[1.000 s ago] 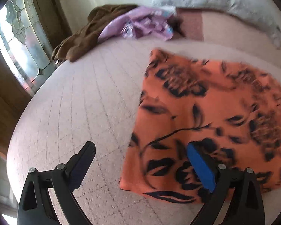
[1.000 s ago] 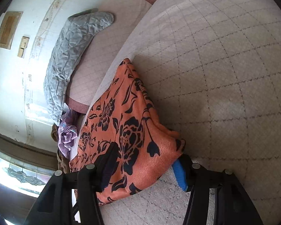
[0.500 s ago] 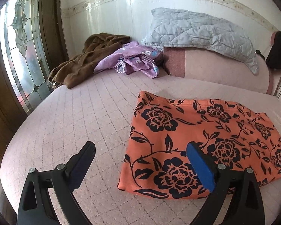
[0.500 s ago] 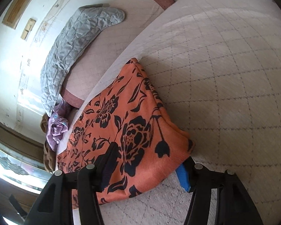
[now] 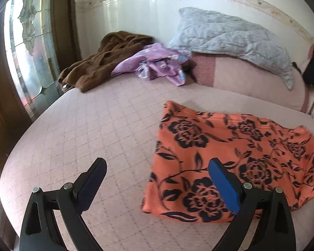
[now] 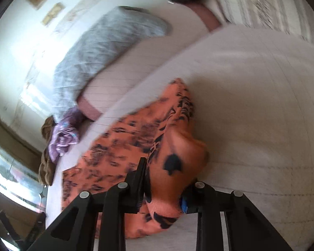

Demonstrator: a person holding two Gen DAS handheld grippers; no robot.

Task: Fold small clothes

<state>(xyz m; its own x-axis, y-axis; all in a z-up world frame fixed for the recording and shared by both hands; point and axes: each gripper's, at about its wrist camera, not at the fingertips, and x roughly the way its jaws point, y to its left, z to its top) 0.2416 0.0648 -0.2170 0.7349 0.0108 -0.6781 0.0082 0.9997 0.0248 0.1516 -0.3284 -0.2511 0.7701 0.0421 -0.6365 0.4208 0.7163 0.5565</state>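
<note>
**Right jaws closing on a corner of the cloth; left jaws spread wide beside it**

Right gripper (image 6: 165, 190): jaws closing, with a bunched corner of the orange cloth with black flower print (image 6: 136, 142) between them, low centre of the right wrist view. Pads appear to press the fabric already; view is blurred. From the jaws the cloth runs away toward upper left, long axis diagonal.

Left gripper (image 5: 157, 183): released, nothing between the pads. In the left wrist view the same cloth (image 5: 230, 156) lies flat at lower right, its near left edge between the jaws and passing behind the blue-padded finger (image 5: 224, 186). Its long axis runs across the frame to the right.

Judgement: the left gripper is nearer the free corner.

Underneath: pale pink quilted bed cover (image 5: 83, 129).
</note>
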